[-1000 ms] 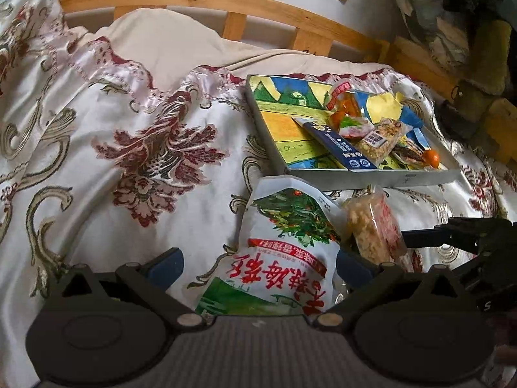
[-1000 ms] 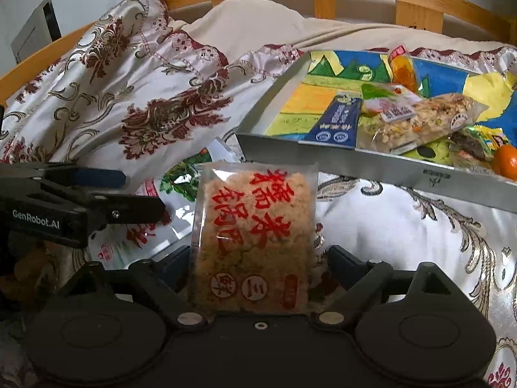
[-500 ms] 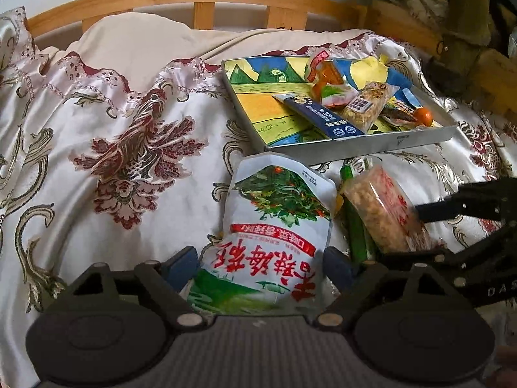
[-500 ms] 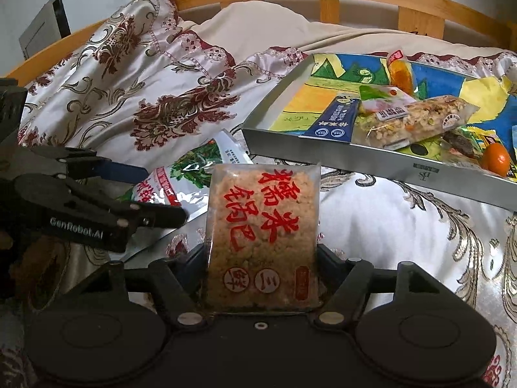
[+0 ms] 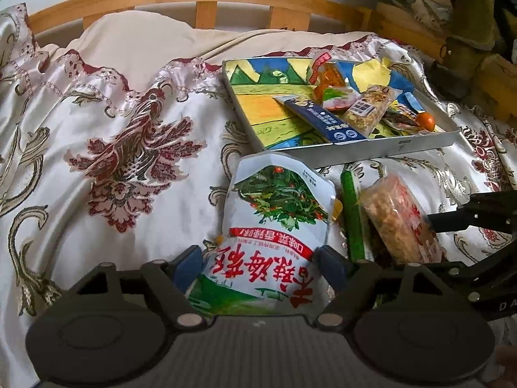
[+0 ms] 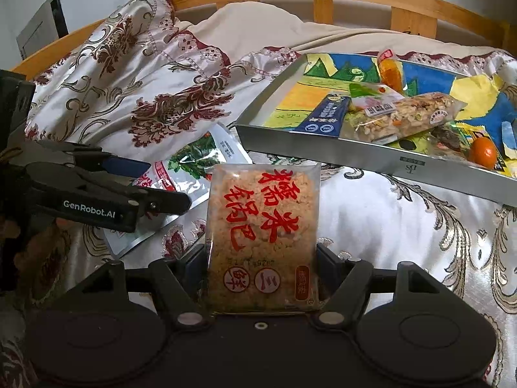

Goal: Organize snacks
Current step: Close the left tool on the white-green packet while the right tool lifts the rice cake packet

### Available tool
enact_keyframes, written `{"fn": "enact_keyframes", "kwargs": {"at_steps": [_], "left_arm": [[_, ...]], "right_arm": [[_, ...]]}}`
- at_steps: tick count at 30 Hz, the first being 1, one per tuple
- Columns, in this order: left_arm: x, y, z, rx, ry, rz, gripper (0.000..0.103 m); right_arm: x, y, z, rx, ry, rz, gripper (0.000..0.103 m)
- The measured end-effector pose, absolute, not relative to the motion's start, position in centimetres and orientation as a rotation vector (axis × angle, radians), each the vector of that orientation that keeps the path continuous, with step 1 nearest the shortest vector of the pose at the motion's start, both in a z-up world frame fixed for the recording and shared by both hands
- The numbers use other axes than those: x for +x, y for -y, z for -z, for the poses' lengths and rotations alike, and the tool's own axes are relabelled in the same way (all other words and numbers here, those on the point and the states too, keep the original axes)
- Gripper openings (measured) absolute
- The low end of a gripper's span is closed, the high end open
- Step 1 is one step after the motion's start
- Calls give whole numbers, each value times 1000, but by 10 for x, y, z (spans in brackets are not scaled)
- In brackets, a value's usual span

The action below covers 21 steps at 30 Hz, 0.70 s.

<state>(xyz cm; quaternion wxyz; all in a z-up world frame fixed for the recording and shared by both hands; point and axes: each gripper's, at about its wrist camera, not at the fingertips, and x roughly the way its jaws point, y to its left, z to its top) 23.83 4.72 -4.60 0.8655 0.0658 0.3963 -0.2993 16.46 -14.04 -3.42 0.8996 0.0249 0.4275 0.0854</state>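
My left gripper (image 5: 260, 263) was wide around the white seaweed bag (image 5: 274, 226) a second ago, its blue pads well clear of the bag's sides; its jaws were closing, and the pads had come in against both edges of the bag on the bed. My right gripper (image 6: 261, 268) had also narrowed early in that second, from standing apart from the rice-crisp packet (image 6: 263, 236) to pressing on its two sides. In my left view a green packet (image 5: 353, 213) had come into sight between bag and rice-crisp packet, and the tray (image 5: 381, 153) near the bed's far edge sat more to the right.
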Motion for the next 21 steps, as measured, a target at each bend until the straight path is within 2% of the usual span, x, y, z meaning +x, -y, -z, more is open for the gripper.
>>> {"fn": "enact_keyframes", "kwargs": {"at_steps": [6,12,21], "left_arm": [[235,-41,40,147,-829,652,62],[234,-42,32,81,-842,661,53],[232,-52,32,-95,-865,574,52]], "right_arm": [[162,144,34,58,-887,-171,72],[157,145,32,36,-873,-174,72],[135,151,28,-10,-846,-200,72]]}}
